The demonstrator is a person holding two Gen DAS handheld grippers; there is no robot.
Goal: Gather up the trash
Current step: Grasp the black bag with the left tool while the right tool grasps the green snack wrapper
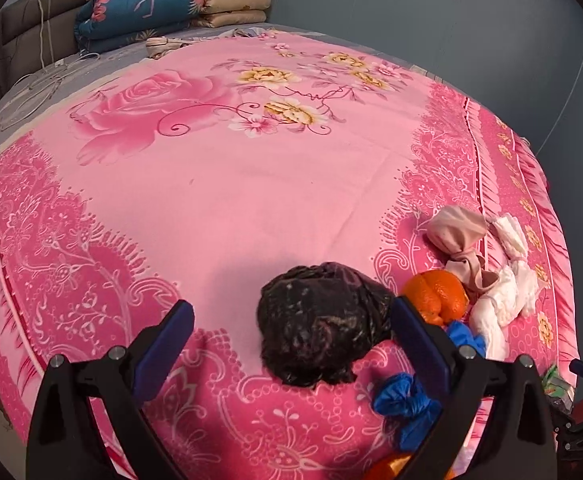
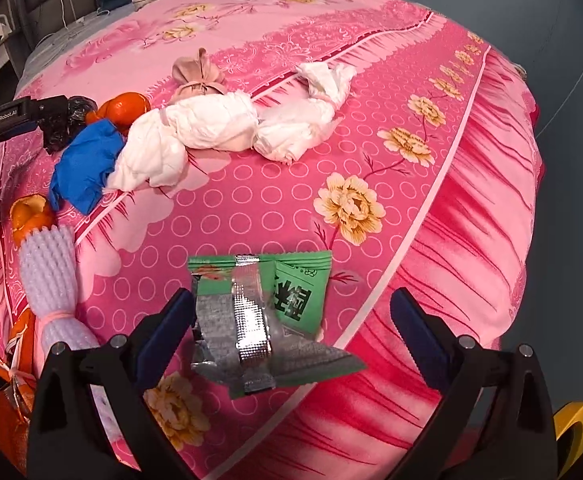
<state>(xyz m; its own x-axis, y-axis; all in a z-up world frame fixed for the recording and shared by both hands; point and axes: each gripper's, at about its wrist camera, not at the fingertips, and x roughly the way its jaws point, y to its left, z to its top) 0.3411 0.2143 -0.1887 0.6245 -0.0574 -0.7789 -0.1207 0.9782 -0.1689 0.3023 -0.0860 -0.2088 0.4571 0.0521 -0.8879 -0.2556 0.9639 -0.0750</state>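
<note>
Crinkled green-and-silver foil, the torn snack wrapper [image 2: 267,316], lies flat on the pink floral bedspread [image 2: 431,240] directly at 12 o'clock from your right gripper [image 2: 291,320], sitting between its spread fingers but crowding the left one; that claw is wide open and holds nothing. The wrapper's long axis appears to run from about 11 toward 5 o'clock, so I'd judge a slight shift rightward is needed before closing. Your left gripper [image 1: 291,328] is equally wide open and empty, with the crumpled black plastic bag [image 1: 323,324] between its fingers, nearer the right one. At 2 o'clock from it lie the orange peel [image 1: 437,294], blue crumpled plastic [image 1: 407,404], white twisted tissue wads [image 1: 503,292] and a beige knotted bundle [image 1: 457,232]. Each hand has its own piece nearest.
</note>
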